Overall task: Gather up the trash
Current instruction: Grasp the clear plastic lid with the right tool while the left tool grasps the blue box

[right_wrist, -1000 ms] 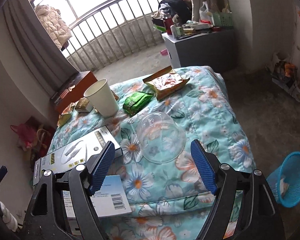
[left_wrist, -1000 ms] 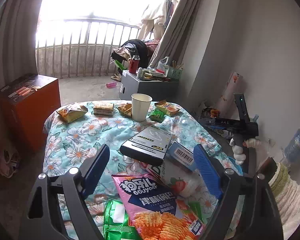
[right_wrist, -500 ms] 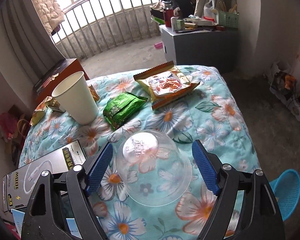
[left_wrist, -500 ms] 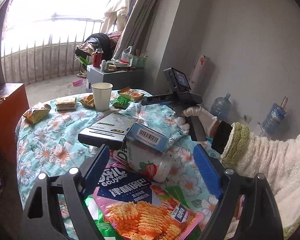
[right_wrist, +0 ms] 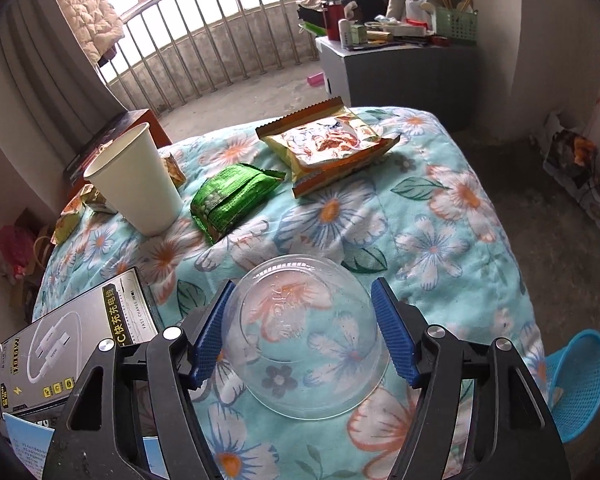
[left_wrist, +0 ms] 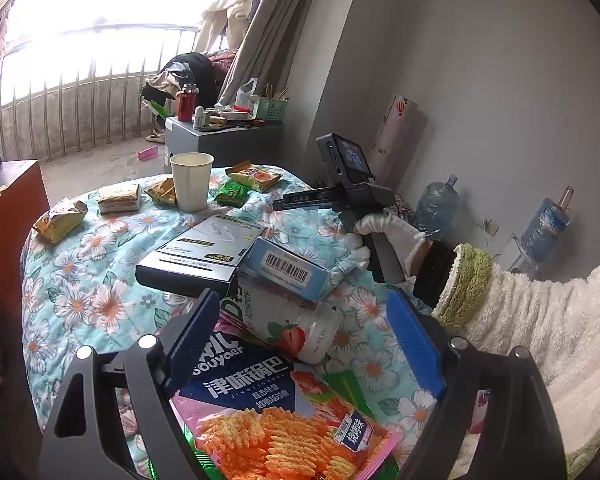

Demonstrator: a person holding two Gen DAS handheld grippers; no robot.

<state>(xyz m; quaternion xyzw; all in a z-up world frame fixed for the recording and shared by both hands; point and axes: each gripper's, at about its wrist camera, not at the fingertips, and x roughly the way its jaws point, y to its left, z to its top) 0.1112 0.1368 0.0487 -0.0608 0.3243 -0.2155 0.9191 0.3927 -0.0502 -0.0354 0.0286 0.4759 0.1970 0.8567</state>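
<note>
The surface (right_wrist: pixel 440 216), covered in a floral cloth, is carrying all the trash. A blue basket (right_wrist: pixel 580 380) is standing on the floor beside its right edge.

I am holding my right tool (right_wrist: pixel 304 332) low over the near part of the surface, released, with one blue finger (right_wrist: pixel 210 336) on each side of a clear bowl (right_wrist: pixel 304 340). The bowl is lying upside down on the cloth; the fingers are flanking its wall, and I cannot tell whether they are touching it.

I am holding my left tool (left_wrist: pixel 304 344) released as well, gripping nothing, above a pink chip bag (left_wrist: pixel 284 412). Beyond the bag, a strawberry bottle (left_wrist: pixel 296 328) is lying on its side under a blue box (left_wrist: pixel 286 268), which is leaning against a grey cable box (left_wrist: pixel 204 252).

Farther back, a paper cup (right_wrist: pixel 136 184) is standing upright. A green packet (right_wrist: pixel 232 196) is lying just right of it, and a gold snack bag (right_wrist: pixel 328 144) is lying beyond that. More wrappers (left_wrist: pixel 60 220) are lying along the far left edge.
</note>
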